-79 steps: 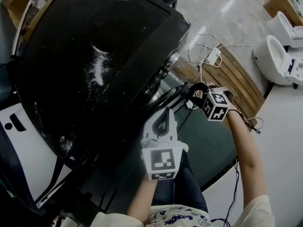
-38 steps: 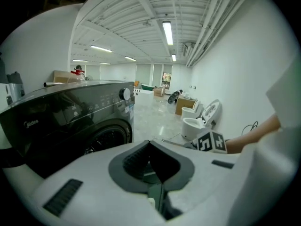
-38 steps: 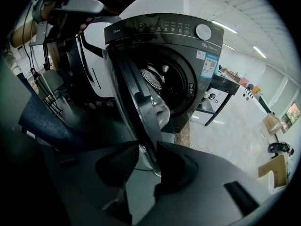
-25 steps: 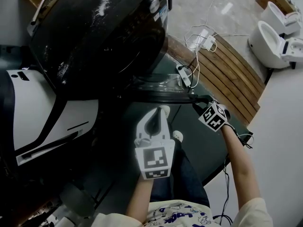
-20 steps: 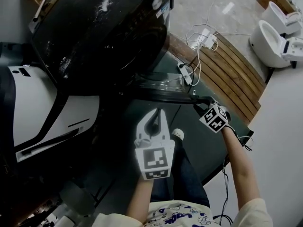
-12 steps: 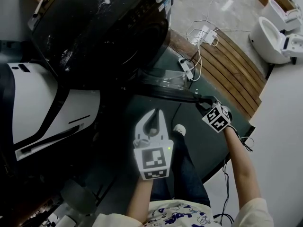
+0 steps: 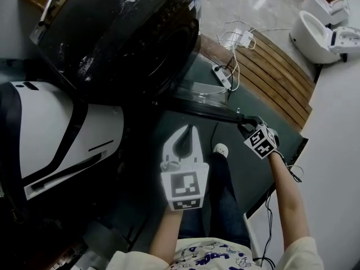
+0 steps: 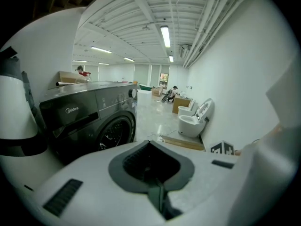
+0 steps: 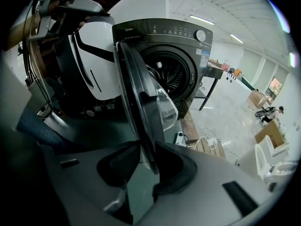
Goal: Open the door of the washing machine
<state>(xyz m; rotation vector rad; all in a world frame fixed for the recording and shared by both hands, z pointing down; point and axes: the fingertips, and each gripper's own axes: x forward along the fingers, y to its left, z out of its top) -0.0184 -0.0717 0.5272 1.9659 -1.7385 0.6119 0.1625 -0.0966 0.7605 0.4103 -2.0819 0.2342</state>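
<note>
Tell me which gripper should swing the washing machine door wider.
Right. The right gripper is closed on the free edge of the door, which already stands ajar. The left gripper is shut on nothing and hangs short of the door.

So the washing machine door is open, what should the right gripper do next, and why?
Probably open its jaws and let go. The right gripper is clamped on the edge of the washing machine door, which already stands swung wide, leaving the drum opening fully in view, so more pulling seems unneeded.
</note>
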